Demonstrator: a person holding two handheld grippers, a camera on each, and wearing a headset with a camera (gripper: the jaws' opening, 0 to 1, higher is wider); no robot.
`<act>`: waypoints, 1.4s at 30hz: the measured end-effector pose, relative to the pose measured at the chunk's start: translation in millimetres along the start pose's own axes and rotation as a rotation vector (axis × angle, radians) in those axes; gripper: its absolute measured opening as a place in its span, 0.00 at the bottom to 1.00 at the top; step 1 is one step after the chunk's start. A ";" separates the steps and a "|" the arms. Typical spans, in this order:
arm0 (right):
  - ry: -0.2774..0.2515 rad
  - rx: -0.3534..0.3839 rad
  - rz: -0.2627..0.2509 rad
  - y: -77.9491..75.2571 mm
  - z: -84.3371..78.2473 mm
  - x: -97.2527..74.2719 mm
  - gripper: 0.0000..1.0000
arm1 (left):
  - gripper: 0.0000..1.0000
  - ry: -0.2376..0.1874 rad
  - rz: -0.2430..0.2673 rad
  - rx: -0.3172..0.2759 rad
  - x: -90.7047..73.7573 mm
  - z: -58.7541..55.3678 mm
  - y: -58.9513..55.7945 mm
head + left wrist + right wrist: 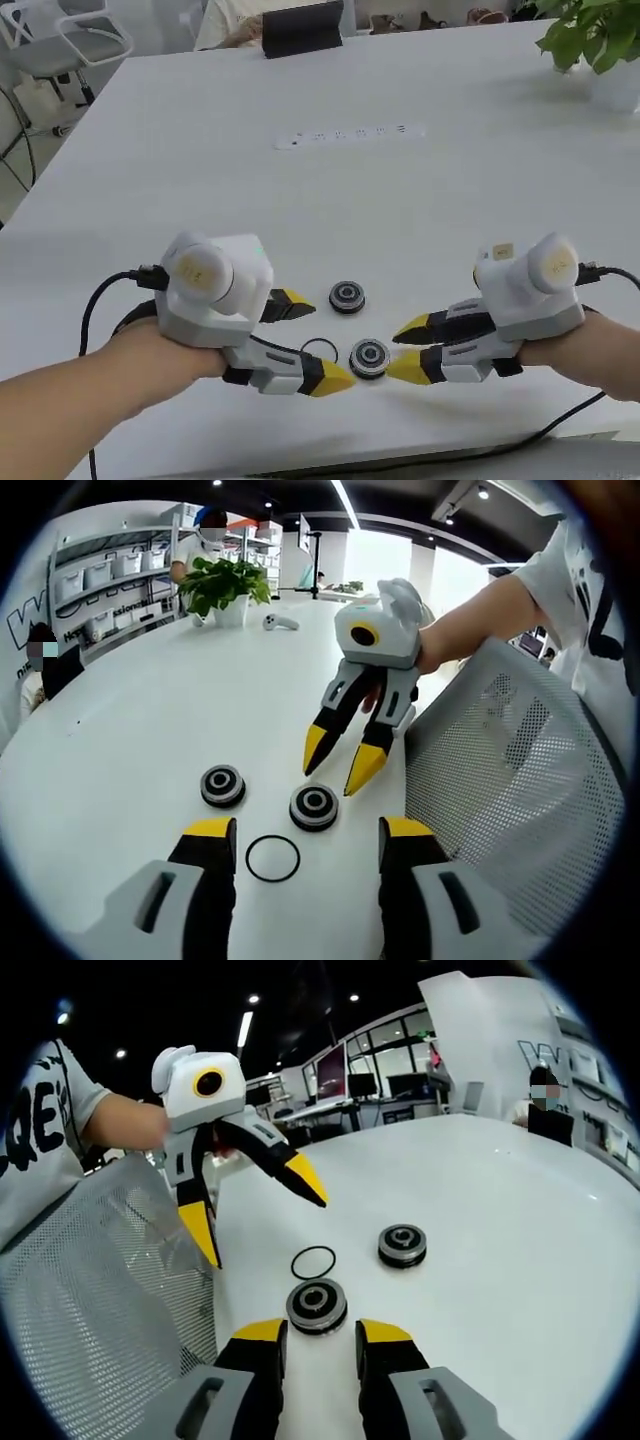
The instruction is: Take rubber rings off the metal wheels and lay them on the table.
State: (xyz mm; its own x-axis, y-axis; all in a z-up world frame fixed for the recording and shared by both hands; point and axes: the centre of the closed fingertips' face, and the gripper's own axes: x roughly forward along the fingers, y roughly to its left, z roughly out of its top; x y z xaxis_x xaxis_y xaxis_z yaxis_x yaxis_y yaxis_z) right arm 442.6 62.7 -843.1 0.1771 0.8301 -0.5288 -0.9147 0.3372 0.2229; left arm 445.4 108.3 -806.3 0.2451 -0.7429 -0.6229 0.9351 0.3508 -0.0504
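Observation:
Two small metal wheels rest on the white table: a far wheel and a near wheel. A thin black rubber ring lies flat on the table just left of the near wheel. My left gripper is open, its yellow-tipped jaws either side of the ring, with nothing held. My right gripper is open too, its tips close to the near wheel. The far wheel and the ring sit beyond it.
A white power strip lies mid-table. A potted plant stands at the far right corner and a dark tablet at the far edge. A mesh chair back is beside the near table edge. Cables trail from both grippers.

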 end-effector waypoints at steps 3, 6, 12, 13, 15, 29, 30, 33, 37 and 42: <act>0.006 -0.003 0.003 0.1 -2.3 0.9 0.24 | 0.52 0.005 -0.009 -0.002 3.7 -0.4 -1.3; 0.013 -0.010 0.004 -0.1 -4.1 2.3 0.23 | 0.49 0.008 -0.018 -0.009 7.1 -0.4 -3.0; 0.018 -0.025 0.008 0.5 -5.9 4.4 0.21 | 0.43 0.022 -0.034 -0.011 14.7 -4.8 -6.3; 0.019 -0.027 0.010 0.7 -6.4 4.8 0.20 | 0.42 0.023 -0.037 -0.011 15.7 -5.4 -7.1; 0.020 -0.030 0.010 0.7 -7.1 5.1 0.20 | 0.40 0.024 -0.042 -0.013 17.7 -6.5 -8.3; 0.029 -0.047 0.009 1.1 -9.3 7.4 0.16 | 0.27 0.031 -0.055 -0.006 29.0 -7.9 -11.0; 0.028 -0.048 0.008 0.9 -8.9 7.5 0.16 | 0.27 0.030 -0.056 -0.005 29.8 -7.3 -11.2; 0.027 -0.051 0.005 0.3 -8.9 7.7 0.15 | 0.26 0.026 -0.058 -0.007 32.2 -5.4 -11.5; 0.028 -0.053 0.005 -0.1 -9.4 8.2 0.14 | 0.24 0.026 -0.059 -0.008 35.0 -5.2 -11.7; 0.027 -0.050 0.005 -0.5 -9.1 8.4 0.14 | 0.20 0.026 -0.059 -0.002 38.2 -4.6 -10.9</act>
State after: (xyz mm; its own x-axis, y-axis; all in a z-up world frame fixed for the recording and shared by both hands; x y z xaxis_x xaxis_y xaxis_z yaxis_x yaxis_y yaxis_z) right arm 441.3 65.5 -855.2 0.1636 0.8193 -0.5495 -0.9325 0.3102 0.1850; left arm 443.4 78.7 -833.2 0.1826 -0.7472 -0.6390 0.9471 0.3081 -0.0896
